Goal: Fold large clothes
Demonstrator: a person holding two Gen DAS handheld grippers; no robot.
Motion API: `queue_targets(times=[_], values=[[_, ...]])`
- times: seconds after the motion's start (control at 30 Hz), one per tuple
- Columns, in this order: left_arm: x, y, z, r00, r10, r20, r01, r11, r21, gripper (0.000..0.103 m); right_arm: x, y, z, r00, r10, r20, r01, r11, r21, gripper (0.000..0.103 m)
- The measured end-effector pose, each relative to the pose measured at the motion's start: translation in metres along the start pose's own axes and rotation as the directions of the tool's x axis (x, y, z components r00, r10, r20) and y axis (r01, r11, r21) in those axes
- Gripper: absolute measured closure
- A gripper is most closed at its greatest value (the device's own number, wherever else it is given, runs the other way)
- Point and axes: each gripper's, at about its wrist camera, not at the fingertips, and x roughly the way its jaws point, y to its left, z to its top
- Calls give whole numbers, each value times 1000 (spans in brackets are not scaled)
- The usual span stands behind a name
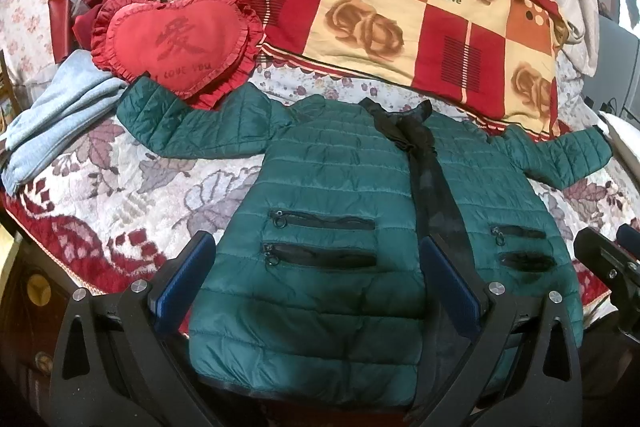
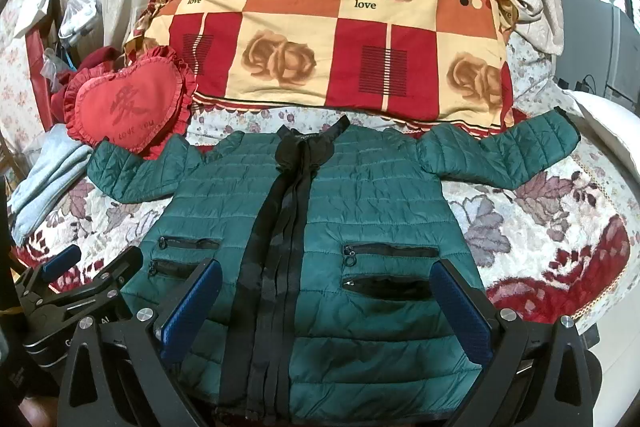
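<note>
Where: our green jacket lies flat, front up, on the bed, sleeves out to 9 and 3 o'clock | Grippers: left gripper and right gripper wide apart, holding nothing, over the hem | Done: no folds yet | Left: all folding

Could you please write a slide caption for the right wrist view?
Open right gripper hovers over a green quilted jacket spread flat on a floral bedspread.

Left hand-held gripper spread wide; right hand-held gripper likewise.
</note>
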Motion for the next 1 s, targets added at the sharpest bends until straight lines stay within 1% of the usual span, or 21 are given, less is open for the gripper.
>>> queue_targets(times=[0.1, 0.2, 0.33, 0.43, 0.57, 0.7, 0.73, 0.9, 1.0], values=[[2, 1, 0, 1000, 10, -9, -10, 1000, 11, 1, 2, 0, 1, 1000, -2, -31, 2, 1000, 3, 0], [2, 2, 0, 1000, 13, -10, -13, 1000, 13, 0, 5, 1, 0, 999, -1, -37, 1, 1000, 5, 0], [4, 4, 2, 1000, 0, -6, 0, 1000, -8, 0, 9, 3, 1, 999, -8, -53, 7, 1000, 0, 0], [5, 5, 3, 1000, -11, 4, 11, 1000, -26, 1, 9, 2, 1, 999, -3, -42, 3, 1000, 3, 0], [7, 6, 4, 1000, 2, 1, -2, 1000, -13, 1, 8, 2, 0, 1000, 1, -22, -1, 1000, 0, 0], [7, 6, 4, 1000, 2, 1, -2, 1000, -13, 0, 9, 2, 0, 1000, 0, -30, 0, 1000, -2, 0], [7, 7, 4, 1000, 1, 1, -1, 1000, -13, 0, 9, 2, 0, 1000, 6, -10, -6, 1000, -2, 0], [7, 7, 4, 1000, 5, 0, -5, 1000, -6, 0, 10, 2, 0, 1000, 5, 1, -5, 1000, 1, 0], [8, 8, 4, 1000, 9, -2, -9, 1000, -1, 0, 14, 2, 0, 1000, -2, -19, 2, 1000, 3, 0]])
